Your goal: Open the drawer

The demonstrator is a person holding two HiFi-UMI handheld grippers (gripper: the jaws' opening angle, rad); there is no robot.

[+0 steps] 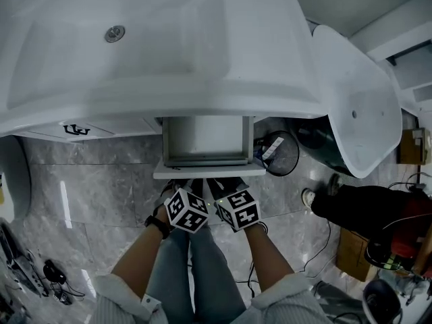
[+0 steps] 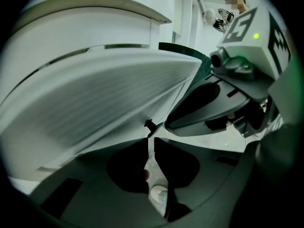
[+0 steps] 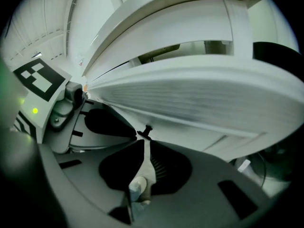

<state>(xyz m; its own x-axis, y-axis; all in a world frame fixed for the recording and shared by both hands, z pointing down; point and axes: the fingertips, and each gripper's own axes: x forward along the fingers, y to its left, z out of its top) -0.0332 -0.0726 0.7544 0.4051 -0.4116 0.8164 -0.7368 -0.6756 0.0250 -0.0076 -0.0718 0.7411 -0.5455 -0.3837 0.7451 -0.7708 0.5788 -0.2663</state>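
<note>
Nearest you, the left gripper (image 2: 151, 137) and the right gripper (image 3: 144, 140) sit side by side. Each has its jaws clenched together with nothing visible between them, and the tips rest right at the edge of the white drawer front (image 1: 209, 172). Whether the tips actually hook that edge I cannot tell. The drawer (image 1: 206, 140) is directly ahead of you, under the middle of the washbasin (image 1: 202, 103), and it already stands drawn out with its bare inside showing, so the opening looks largely done. If you draw it further, pull straight back toward your legs with both grippers level and moving together. An uneven pull would likely skew the drawer on its runners. Go easy near the end of travel so it does not slam its stop. By count there are two grippers, one open drawer and one basin above it with a single drain (image 1: 115, 33). A second white basin (image 1: 358, 100) leans off to your right.
</note>
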